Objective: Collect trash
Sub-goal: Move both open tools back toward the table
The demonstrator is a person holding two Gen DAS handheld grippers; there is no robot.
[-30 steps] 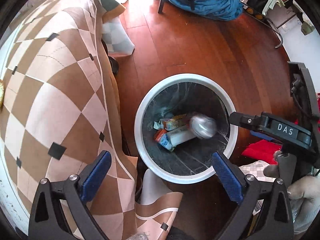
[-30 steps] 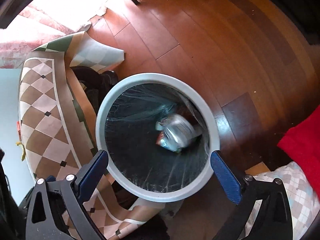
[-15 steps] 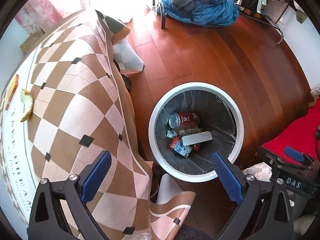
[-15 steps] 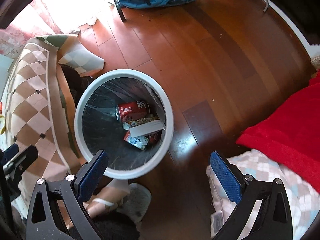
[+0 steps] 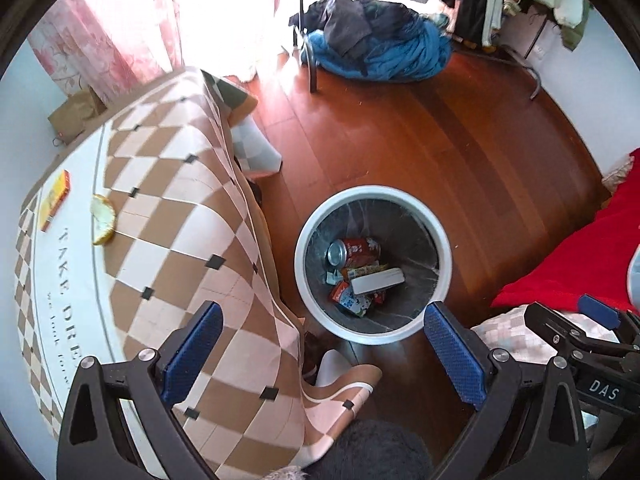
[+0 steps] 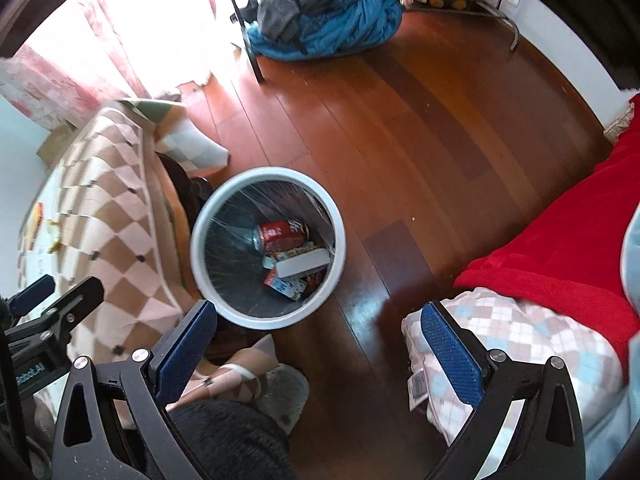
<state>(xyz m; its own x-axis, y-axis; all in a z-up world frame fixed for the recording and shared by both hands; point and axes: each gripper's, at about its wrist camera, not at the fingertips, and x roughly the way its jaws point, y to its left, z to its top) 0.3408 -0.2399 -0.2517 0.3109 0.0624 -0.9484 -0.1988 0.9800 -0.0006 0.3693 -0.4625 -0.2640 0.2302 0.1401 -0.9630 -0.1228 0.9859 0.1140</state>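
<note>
The red aluminium drink can (image 5: 354, 251) now lies settled inside the round white-rimmed waste bin (image 5: 374, 192), no longer mid-fall, at twelve o'clock among the wrappers. Both the left tongs (image 5: 322, 354) and right tongs (image 6: 318, 350) have lifted away, spread wide and empty. That piece looks collected; the yellow peel (image 5: 103, 220) on the checkered-cloth worktop (image 5: 168, 216) probably comes next.

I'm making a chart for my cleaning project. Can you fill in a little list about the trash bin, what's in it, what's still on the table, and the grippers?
bin: white trash bin, on the wooden floor beside the table
in bin: red soda can, white box, snack wrappers
still on table: fruit peel, orange-yellow packet, on the checkered tablecloth
left hand-held gripper: open, empty
right hand-held gripper: open, empty
</note>
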